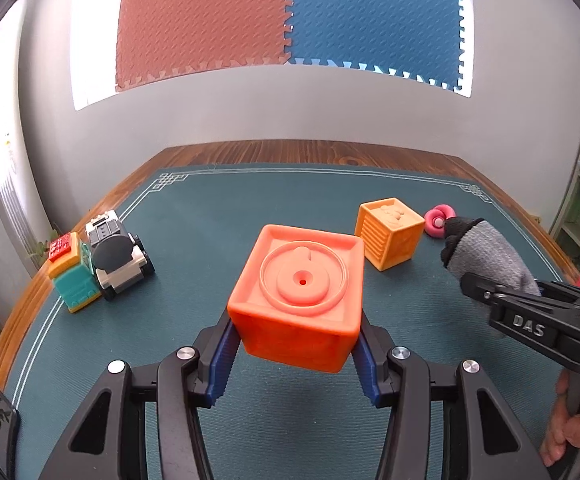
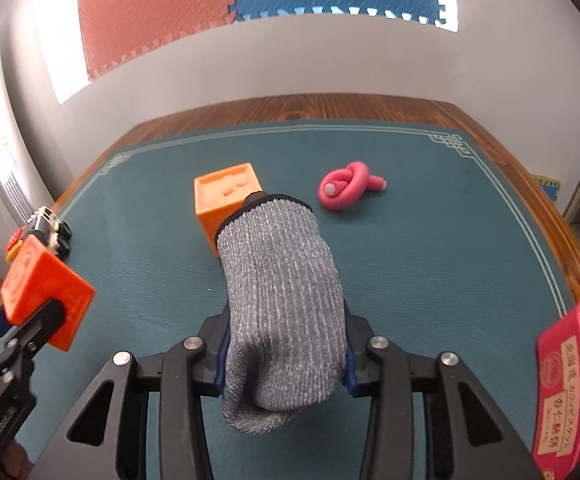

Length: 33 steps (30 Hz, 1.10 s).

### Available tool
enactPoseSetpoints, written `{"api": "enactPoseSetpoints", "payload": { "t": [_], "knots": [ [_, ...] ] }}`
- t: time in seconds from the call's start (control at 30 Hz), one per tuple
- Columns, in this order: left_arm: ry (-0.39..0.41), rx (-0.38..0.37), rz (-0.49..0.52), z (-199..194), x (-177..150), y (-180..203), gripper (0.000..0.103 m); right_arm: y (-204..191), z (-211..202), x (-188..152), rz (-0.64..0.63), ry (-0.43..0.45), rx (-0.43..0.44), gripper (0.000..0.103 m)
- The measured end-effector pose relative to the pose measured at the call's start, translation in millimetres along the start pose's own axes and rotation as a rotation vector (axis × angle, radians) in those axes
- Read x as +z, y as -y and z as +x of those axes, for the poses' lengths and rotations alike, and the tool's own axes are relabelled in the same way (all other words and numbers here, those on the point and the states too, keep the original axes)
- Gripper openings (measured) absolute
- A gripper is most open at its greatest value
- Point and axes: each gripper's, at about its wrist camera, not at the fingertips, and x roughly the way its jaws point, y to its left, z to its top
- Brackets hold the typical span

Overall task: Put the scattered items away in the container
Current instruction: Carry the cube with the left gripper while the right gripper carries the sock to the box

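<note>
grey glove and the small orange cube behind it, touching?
Cannot tell. In the right wrist view the grey glove overlaps the small orange cube; the left wrist view hints a gap, not plainly.

My left gripper [image 1: 295, 354] holds the orange cube [image 1: 297, 296] lifted; my right gripper [image 2: 286, 364] grips the grey glove [image 2: 282, 304]. 1 yellow-orange cube [image 2: 226, 200] and 1 pink knot [image 2: 345, 186] lie on the mat.

Both tools [image 1: 293, 354] [image 2: 286, 356] black, blue ribbed pads [image 1: 222, 360], silver screws, one marked "DAS"
</note>
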Motion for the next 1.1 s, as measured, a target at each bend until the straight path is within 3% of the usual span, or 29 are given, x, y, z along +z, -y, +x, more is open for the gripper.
{"api": "enactPoseSetpoints", "payload": {
  "t": [0.3, 0.63, 1.1],
  "knots": [
    [0.031, -0.005, 0.023, -10.2, -1.3, 7.8, 0.053, 14.8, -43.8, -8.5, 0.053, 0.069, -0.012, 0.045],
    [0.049, -0.022, 0.063, -20.7, -8.2, 24.0, 0.053, 56.3, -93.0, -23.9, 0.142, 0.137, -0.071, 0.045],
    [0.018, -0.056, 0.090, -24.7, -20.7, 42.3, 0.053, 173.4, -171.2, -63.7, 0.324, 0.209, -0.312, 0.045]
  ]
}}
